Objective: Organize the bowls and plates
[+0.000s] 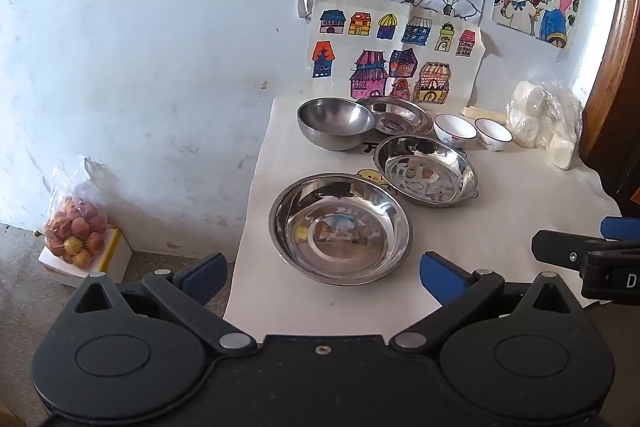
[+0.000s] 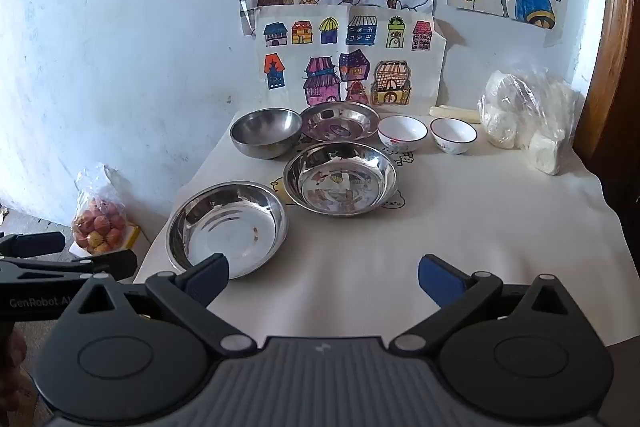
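Nearest to us, both tools hang over the front edge of the surface (image 2: pixel 360 247), which is draped in a white cloth. The left gripper (image 1: pixel 322 277) has its jaws spread wide with nothing between them, and the right gripper (image 2: pixel 322 279) is just as released and empty. The left wrist view catches the right tool as a black arm at its right margin, while the right wrist view shows the left tool at its lower left, with printed lettering on it.

Just beyond the jaws we see the nearest steel plate (image 2: pixel 227 227) lying flat at the front left of the cloth. Behind it and to the right sits a second steel plate (image 2: pixel 340 179). Farther back we find a deep steel bowl (image 2: pixel 266 133) at the left, a third steel plate (image 2: pixel 340 123) beside it, then two white ceramic bowls (image 2: pixel 402 133) and (image 2: pixel 453 135) side by side.

At the far right lies a plastic bag of white lumps (image 2: pixel 524 119). Coloured drawings (image 2: pixel 352 63) hang on the wall. On the floor to the left, a bag of fruit (image 2: pixel 98 223) rests on a box, shown more fully by the left wrist view.
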A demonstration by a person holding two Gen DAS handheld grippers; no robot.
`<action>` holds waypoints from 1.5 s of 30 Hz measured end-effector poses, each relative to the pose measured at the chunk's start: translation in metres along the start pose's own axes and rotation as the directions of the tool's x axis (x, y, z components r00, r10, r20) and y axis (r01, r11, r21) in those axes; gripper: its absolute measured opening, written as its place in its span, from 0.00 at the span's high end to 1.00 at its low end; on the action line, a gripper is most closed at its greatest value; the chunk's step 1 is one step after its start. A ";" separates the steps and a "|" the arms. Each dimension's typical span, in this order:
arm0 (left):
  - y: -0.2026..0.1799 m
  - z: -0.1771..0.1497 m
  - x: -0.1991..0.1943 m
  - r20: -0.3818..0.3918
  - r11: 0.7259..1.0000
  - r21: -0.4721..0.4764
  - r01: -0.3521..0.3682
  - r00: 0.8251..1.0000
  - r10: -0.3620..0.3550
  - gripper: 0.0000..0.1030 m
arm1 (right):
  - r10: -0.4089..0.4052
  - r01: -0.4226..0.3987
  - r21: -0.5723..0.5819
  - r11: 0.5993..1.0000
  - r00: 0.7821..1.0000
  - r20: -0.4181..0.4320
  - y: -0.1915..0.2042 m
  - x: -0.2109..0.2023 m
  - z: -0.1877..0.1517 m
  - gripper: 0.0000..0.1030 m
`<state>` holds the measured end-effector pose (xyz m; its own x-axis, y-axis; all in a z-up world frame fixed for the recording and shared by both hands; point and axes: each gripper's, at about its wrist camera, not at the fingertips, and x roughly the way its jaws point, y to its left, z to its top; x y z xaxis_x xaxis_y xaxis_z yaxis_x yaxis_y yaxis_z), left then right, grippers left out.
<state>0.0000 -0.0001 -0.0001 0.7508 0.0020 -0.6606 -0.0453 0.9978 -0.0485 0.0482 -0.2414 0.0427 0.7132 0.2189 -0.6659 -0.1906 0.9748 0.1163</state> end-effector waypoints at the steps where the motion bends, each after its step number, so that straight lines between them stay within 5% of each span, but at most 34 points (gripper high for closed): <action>1: 0.000 0.000 0.000 -0.001 1.000 -0.001 0.001 1.000 -0.001 0.01 | 0.004 -0.004 0.004 1.000 1.000 -0.003 0.000 0.000 0.000 0.00; 45: -0.003 -0.008 0.007 -0.024 1.000 -0.013 0.004 1.000 -0.005 0.01 | -0.008 0.008 0.013 1.000 1.000 0.000 -0.004 0.000 0.002 0.00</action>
<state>0.0002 -0.0032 -0.0111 0.7348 -0.0042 -0.6783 -0.0510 0.9968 -0.0614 0.0497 -0.2452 0.0437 0.7146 0.2110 -0.6670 -0.1761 0.9770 0.1204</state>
